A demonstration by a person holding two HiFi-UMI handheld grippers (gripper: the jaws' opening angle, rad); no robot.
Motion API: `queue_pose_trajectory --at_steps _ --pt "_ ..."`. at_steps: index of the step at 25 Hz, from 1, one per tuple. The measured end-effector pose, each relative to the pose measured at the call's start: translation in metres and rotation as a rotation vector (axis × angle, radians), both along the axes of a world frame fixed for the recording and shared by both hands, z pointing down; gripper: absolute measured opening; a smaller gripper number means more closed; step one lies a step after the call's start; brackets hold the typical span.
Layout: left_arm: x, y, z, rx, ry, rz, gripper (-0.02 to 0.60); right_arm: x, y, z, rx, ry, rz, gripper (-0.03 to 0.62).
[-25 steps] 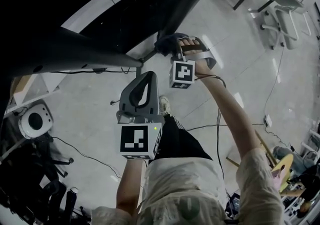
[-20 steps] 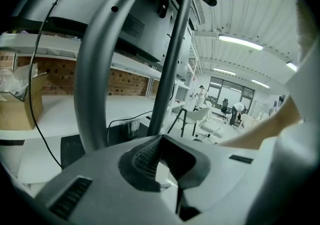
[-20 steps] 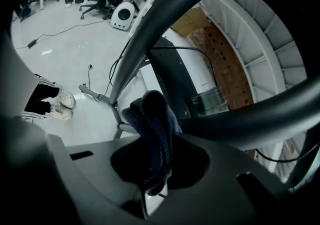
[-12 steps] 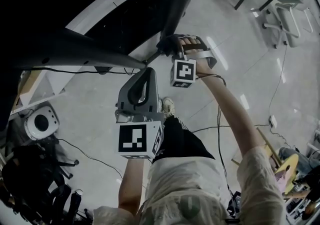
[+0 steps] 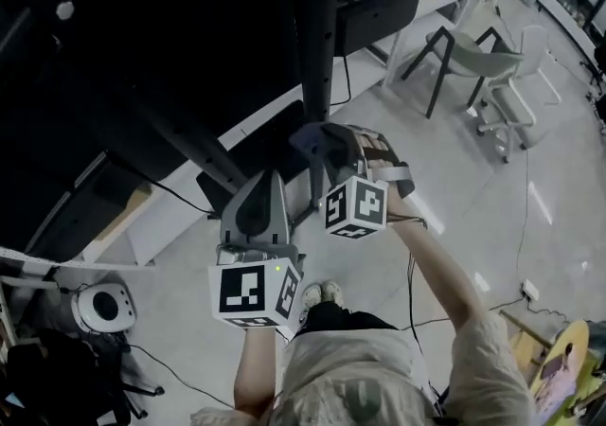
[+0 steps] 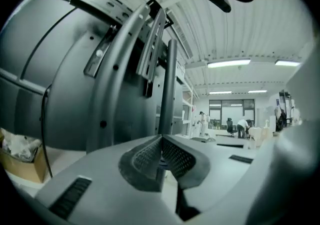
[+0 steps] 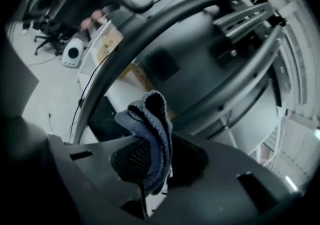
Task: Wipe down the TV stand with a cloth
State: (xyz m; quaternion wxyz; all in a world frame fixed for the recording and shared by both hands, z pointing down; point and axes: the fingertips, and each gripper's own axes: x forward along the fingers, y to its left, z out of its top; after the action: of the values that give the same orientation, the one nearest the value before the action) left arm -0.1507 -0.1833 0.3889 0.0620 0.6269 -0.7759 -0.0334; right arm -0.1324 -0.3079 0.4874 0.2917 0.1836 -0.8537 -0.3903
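Note:
The TV stand's dark upright post (image 5: 318,55) rises from slanted dark legs (image 5: 180,135). My right gripper (image 5: 322,145) is shut on a folded blue-grey cloth (image 5: 309,137), which sits against the post's lower part. In the right gripper view the cloth (image 7: 151,124) sticks up between the jaws of that gripper (image 7: 149,158), in front of the stand's curved bars (image 7: 165,16). My left gripper (image 5: 268,180) hangs just left of the post, shut and holding nothing. Its view shows the pads (image 6: 142,156) pressed together below the post (image 6: 171,84).
A white platform (image 5: 189,197) lies under the stand. A grey chair (image 5: 464,55) and shelving stand at the back right. A white round device (image 5: 102,307) and cables lie on the floor at left. A cardboard box (image 6: 20,156) sits low left.
The head view has swung upward, bringing the post and room into sight. The right gripper with the cloth has shifted from the leg junction to the post's base. The left gripper stays close by.

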Motion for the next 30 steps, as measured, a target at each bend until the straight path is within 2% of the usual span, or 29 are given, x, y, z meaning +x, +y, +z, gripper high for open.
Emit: queue_pose_trajectory --at_steps 4,7,10,13,16,19,30 --pt "0.008 0.02 -0.086 0.128 -0.076 0.002 0.015 0.021 0.034 -0.129 -0.085 -0.297 0.044 0.057" --pt "0.017 0.036 -0.132 0.211 -0.133 0.006 0.015 0.045 0.064 -0.197 -0.193 -0.538 0.061 0.057" --pt "0.02 0.051 -0.157 0.276 -0.176 -0.011 0.015 0.068 0.086 -0.236 -0.294 -0.751 0.068 0.057" --pt "0.024 0.062 -0.156 0.312 -0.178 0.002 0.015 0.09 0.098 -0.24 -0.376 -0.876 0.109 0.057" --pt "0.026 0.066 -0.143 0.309 -0.174 0.023 0.015 0.102 0.102 -0.228 -0.449 -0.953 0.109 0.057" --pt "0.023 0.069 -0.13 0.287 -0.164 0.019 0.015 0.105 0.105 -0.209 -0.526 -0.965 0.116 0.057" --pt "0.023 0.063 -0.119 0.271 -0.142 0.032 0.015 0.104 0.116 -0.195 -0.533 -0.925 0.121 0.057"
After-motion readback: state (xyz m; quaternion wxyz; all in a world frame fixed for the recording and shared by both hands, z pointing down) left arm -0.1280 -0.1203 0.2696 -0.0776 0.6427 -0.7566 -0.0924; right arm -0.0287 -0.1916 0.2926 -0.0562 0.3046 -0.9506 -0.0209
